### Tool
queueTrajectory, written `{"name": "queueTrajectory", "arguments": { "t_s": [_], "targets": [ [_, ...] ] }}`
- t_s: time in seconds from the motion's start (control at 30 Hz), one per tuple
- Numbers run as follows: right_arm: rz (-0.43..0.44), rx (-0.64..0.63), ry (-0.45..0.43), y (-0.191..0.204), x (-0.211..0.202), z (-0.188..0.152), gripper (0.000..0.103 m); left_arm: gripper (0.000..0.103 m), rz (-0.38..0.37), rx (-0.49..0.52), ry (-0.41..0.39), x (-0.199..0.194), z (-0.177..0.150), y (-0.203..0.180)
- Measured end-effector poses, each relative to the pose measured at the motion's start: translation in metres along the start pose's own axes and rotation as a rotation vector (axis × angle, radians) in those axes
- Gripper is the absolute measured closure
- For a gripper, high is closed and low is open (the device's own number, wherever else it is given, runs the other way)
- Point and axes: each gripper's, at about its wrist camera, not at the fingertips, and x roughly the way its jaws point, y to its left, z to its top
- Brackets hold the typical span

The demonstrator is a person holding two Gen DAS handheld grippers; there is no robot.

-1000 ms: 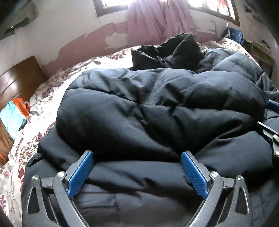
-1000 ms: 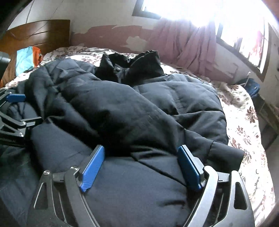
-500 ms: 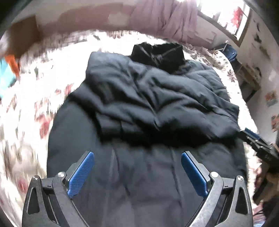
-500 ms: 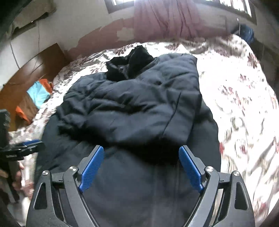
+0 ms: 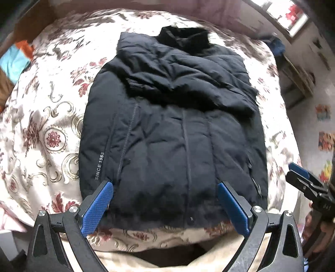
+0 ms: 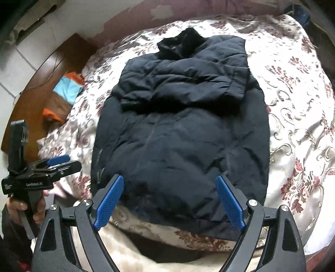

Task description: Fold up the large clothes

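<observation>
A dark navy puffer jacket lies flat on the floral bed cover. Its sleeves are folded across the chest and its collar points away from me. My left gripper hangs open above the jacket's near hem, with nothing between its blue pads. My right gripper hangs open over the same hem, also with nothing between its pads. Each gripper shows in the other's view: the right gripper at the right edge, and the left gripper at the left, held by a hand.
A wooden headboard with teal and orange clothes stands at the left of the bed. A shelf and a window lie at the right. The bed's near edge runs just under the grippers.
Both grippers have risen and drawn back from the jacket while tilting downward. The jacket, close under the fingers before, now shows whole from above. Both stayed open.
</observation>
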Motion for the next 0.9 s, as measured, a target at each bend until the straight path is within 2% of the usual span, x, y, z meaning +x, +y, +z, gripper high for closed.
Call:
{"name": "queueTrajectory", "arguments": {
  "t_s": [0.13,0.2,0.3,0.4,0.53,0.63,0.73,0.8,0.9],
  "targets": [
    [-0.021,-0.024,0.027,-0.004,0.014,0.037,0.017,0.003,0.019,0.060,0.039,-0.002,0.011,-0.008],
    [-0.022,-0.008,0.038,-0.015,0.030,0.070,0.017,0.003,0.048,0.069,0.072,0.007,0.026,-0.008],
    [-0.039,0.012,0.019,-0.031,0.062,0.127,0.017,0.003,0.105,0.068,0.126,0.032,0.064,0.000],
    [-0.054,0.016,-0.035,-0.044,0.098,0.189,0.017,0.003,0.139,0.039,0.120,0.063,0.116,0.016],
    [-0.086,0.034,-0.146,-0.061,0.142,0.261,0.017,0.003,0.075,-0.025,-0.015,0.100,0.206,0.039],
    [-0.127,0.045,-0.241,-0.065,0.162,0.287,0.017,0.003,0.062,-0.059,-0.173,0.114,0.265,0.049],
    [-0.158,0.073,-0.265,-0.068,0.172,0.294,0.017,0.003,0.083,-0.087,-0.308,0.121,0.303,0.053],
    [-0.172,0.077,-0.251,-0.069,0.175,0.298,0.017,0.003,0.101,-0.132,-0.322,0.128,0.320,0.053],
    [-0.169,0.032,-0.229,-0.065,0.172,0.307,0.017,0.003,0.081,-0.228,-0.278,0.138,0.336,0.058]
  ]
}}
